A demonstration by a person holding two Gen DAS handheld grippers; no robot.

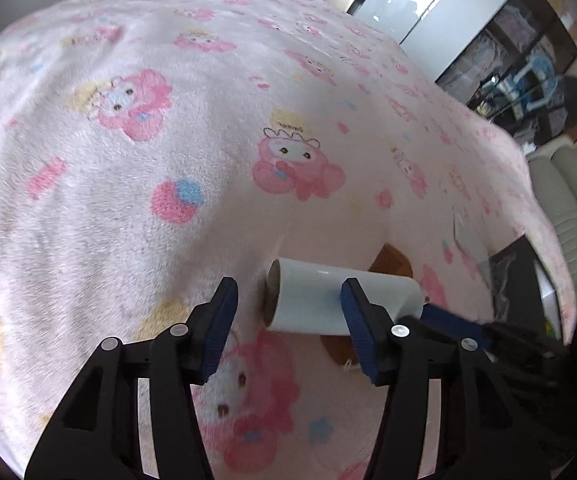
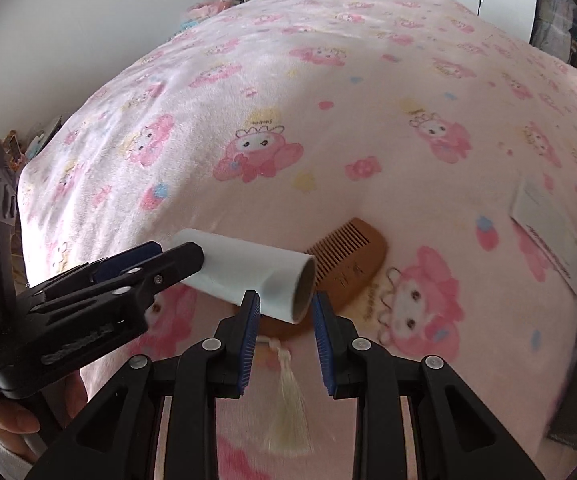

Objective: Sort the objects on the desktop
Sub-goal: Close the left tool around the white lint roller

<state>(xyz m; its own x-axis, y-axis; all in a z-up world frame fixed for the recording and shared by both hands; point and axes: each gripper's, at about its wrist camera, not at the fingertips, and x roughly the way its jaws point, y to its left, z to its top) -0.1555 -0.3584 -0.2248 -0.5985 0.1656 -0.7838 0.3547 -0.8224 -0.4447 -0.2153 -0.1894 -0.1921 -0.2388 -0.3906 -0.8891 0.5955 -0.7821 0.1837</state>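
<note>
**While the white roll sits between both grippers**

Although the view is bent by the lens, you can see that the pink blanket (image 1: 168,60) with cartoon figures covers the whole surface, and everything lies on it.

Your left gripper (image 1: 288,284) has its jaws spread wide. The open cardboard end of the white roll (image 1: 312,292) is in the gap between them. There is free space between the roll and the left finger, while the right finger stands in front of the roll's body. From the right wrist camera, this gripper comes from the left side, with one finger before the roll and one behind it.

Your right gripper (image 2: 284,300) has its jaws much closer together, and they pinch the other open end of the roll, one blue pad on each side of the rim.

The roll is tilted and its near end crosses over the wooden comb (image 2: 348,256), which lies flat on the blanket just behind it. You cannot tell whether roll and comb touch.

A white card (image 2: 548,232) lies well apart at the right edge.

A pale tassel (image 2: 288,412) lies between the right fingers, below the comb.
</note>
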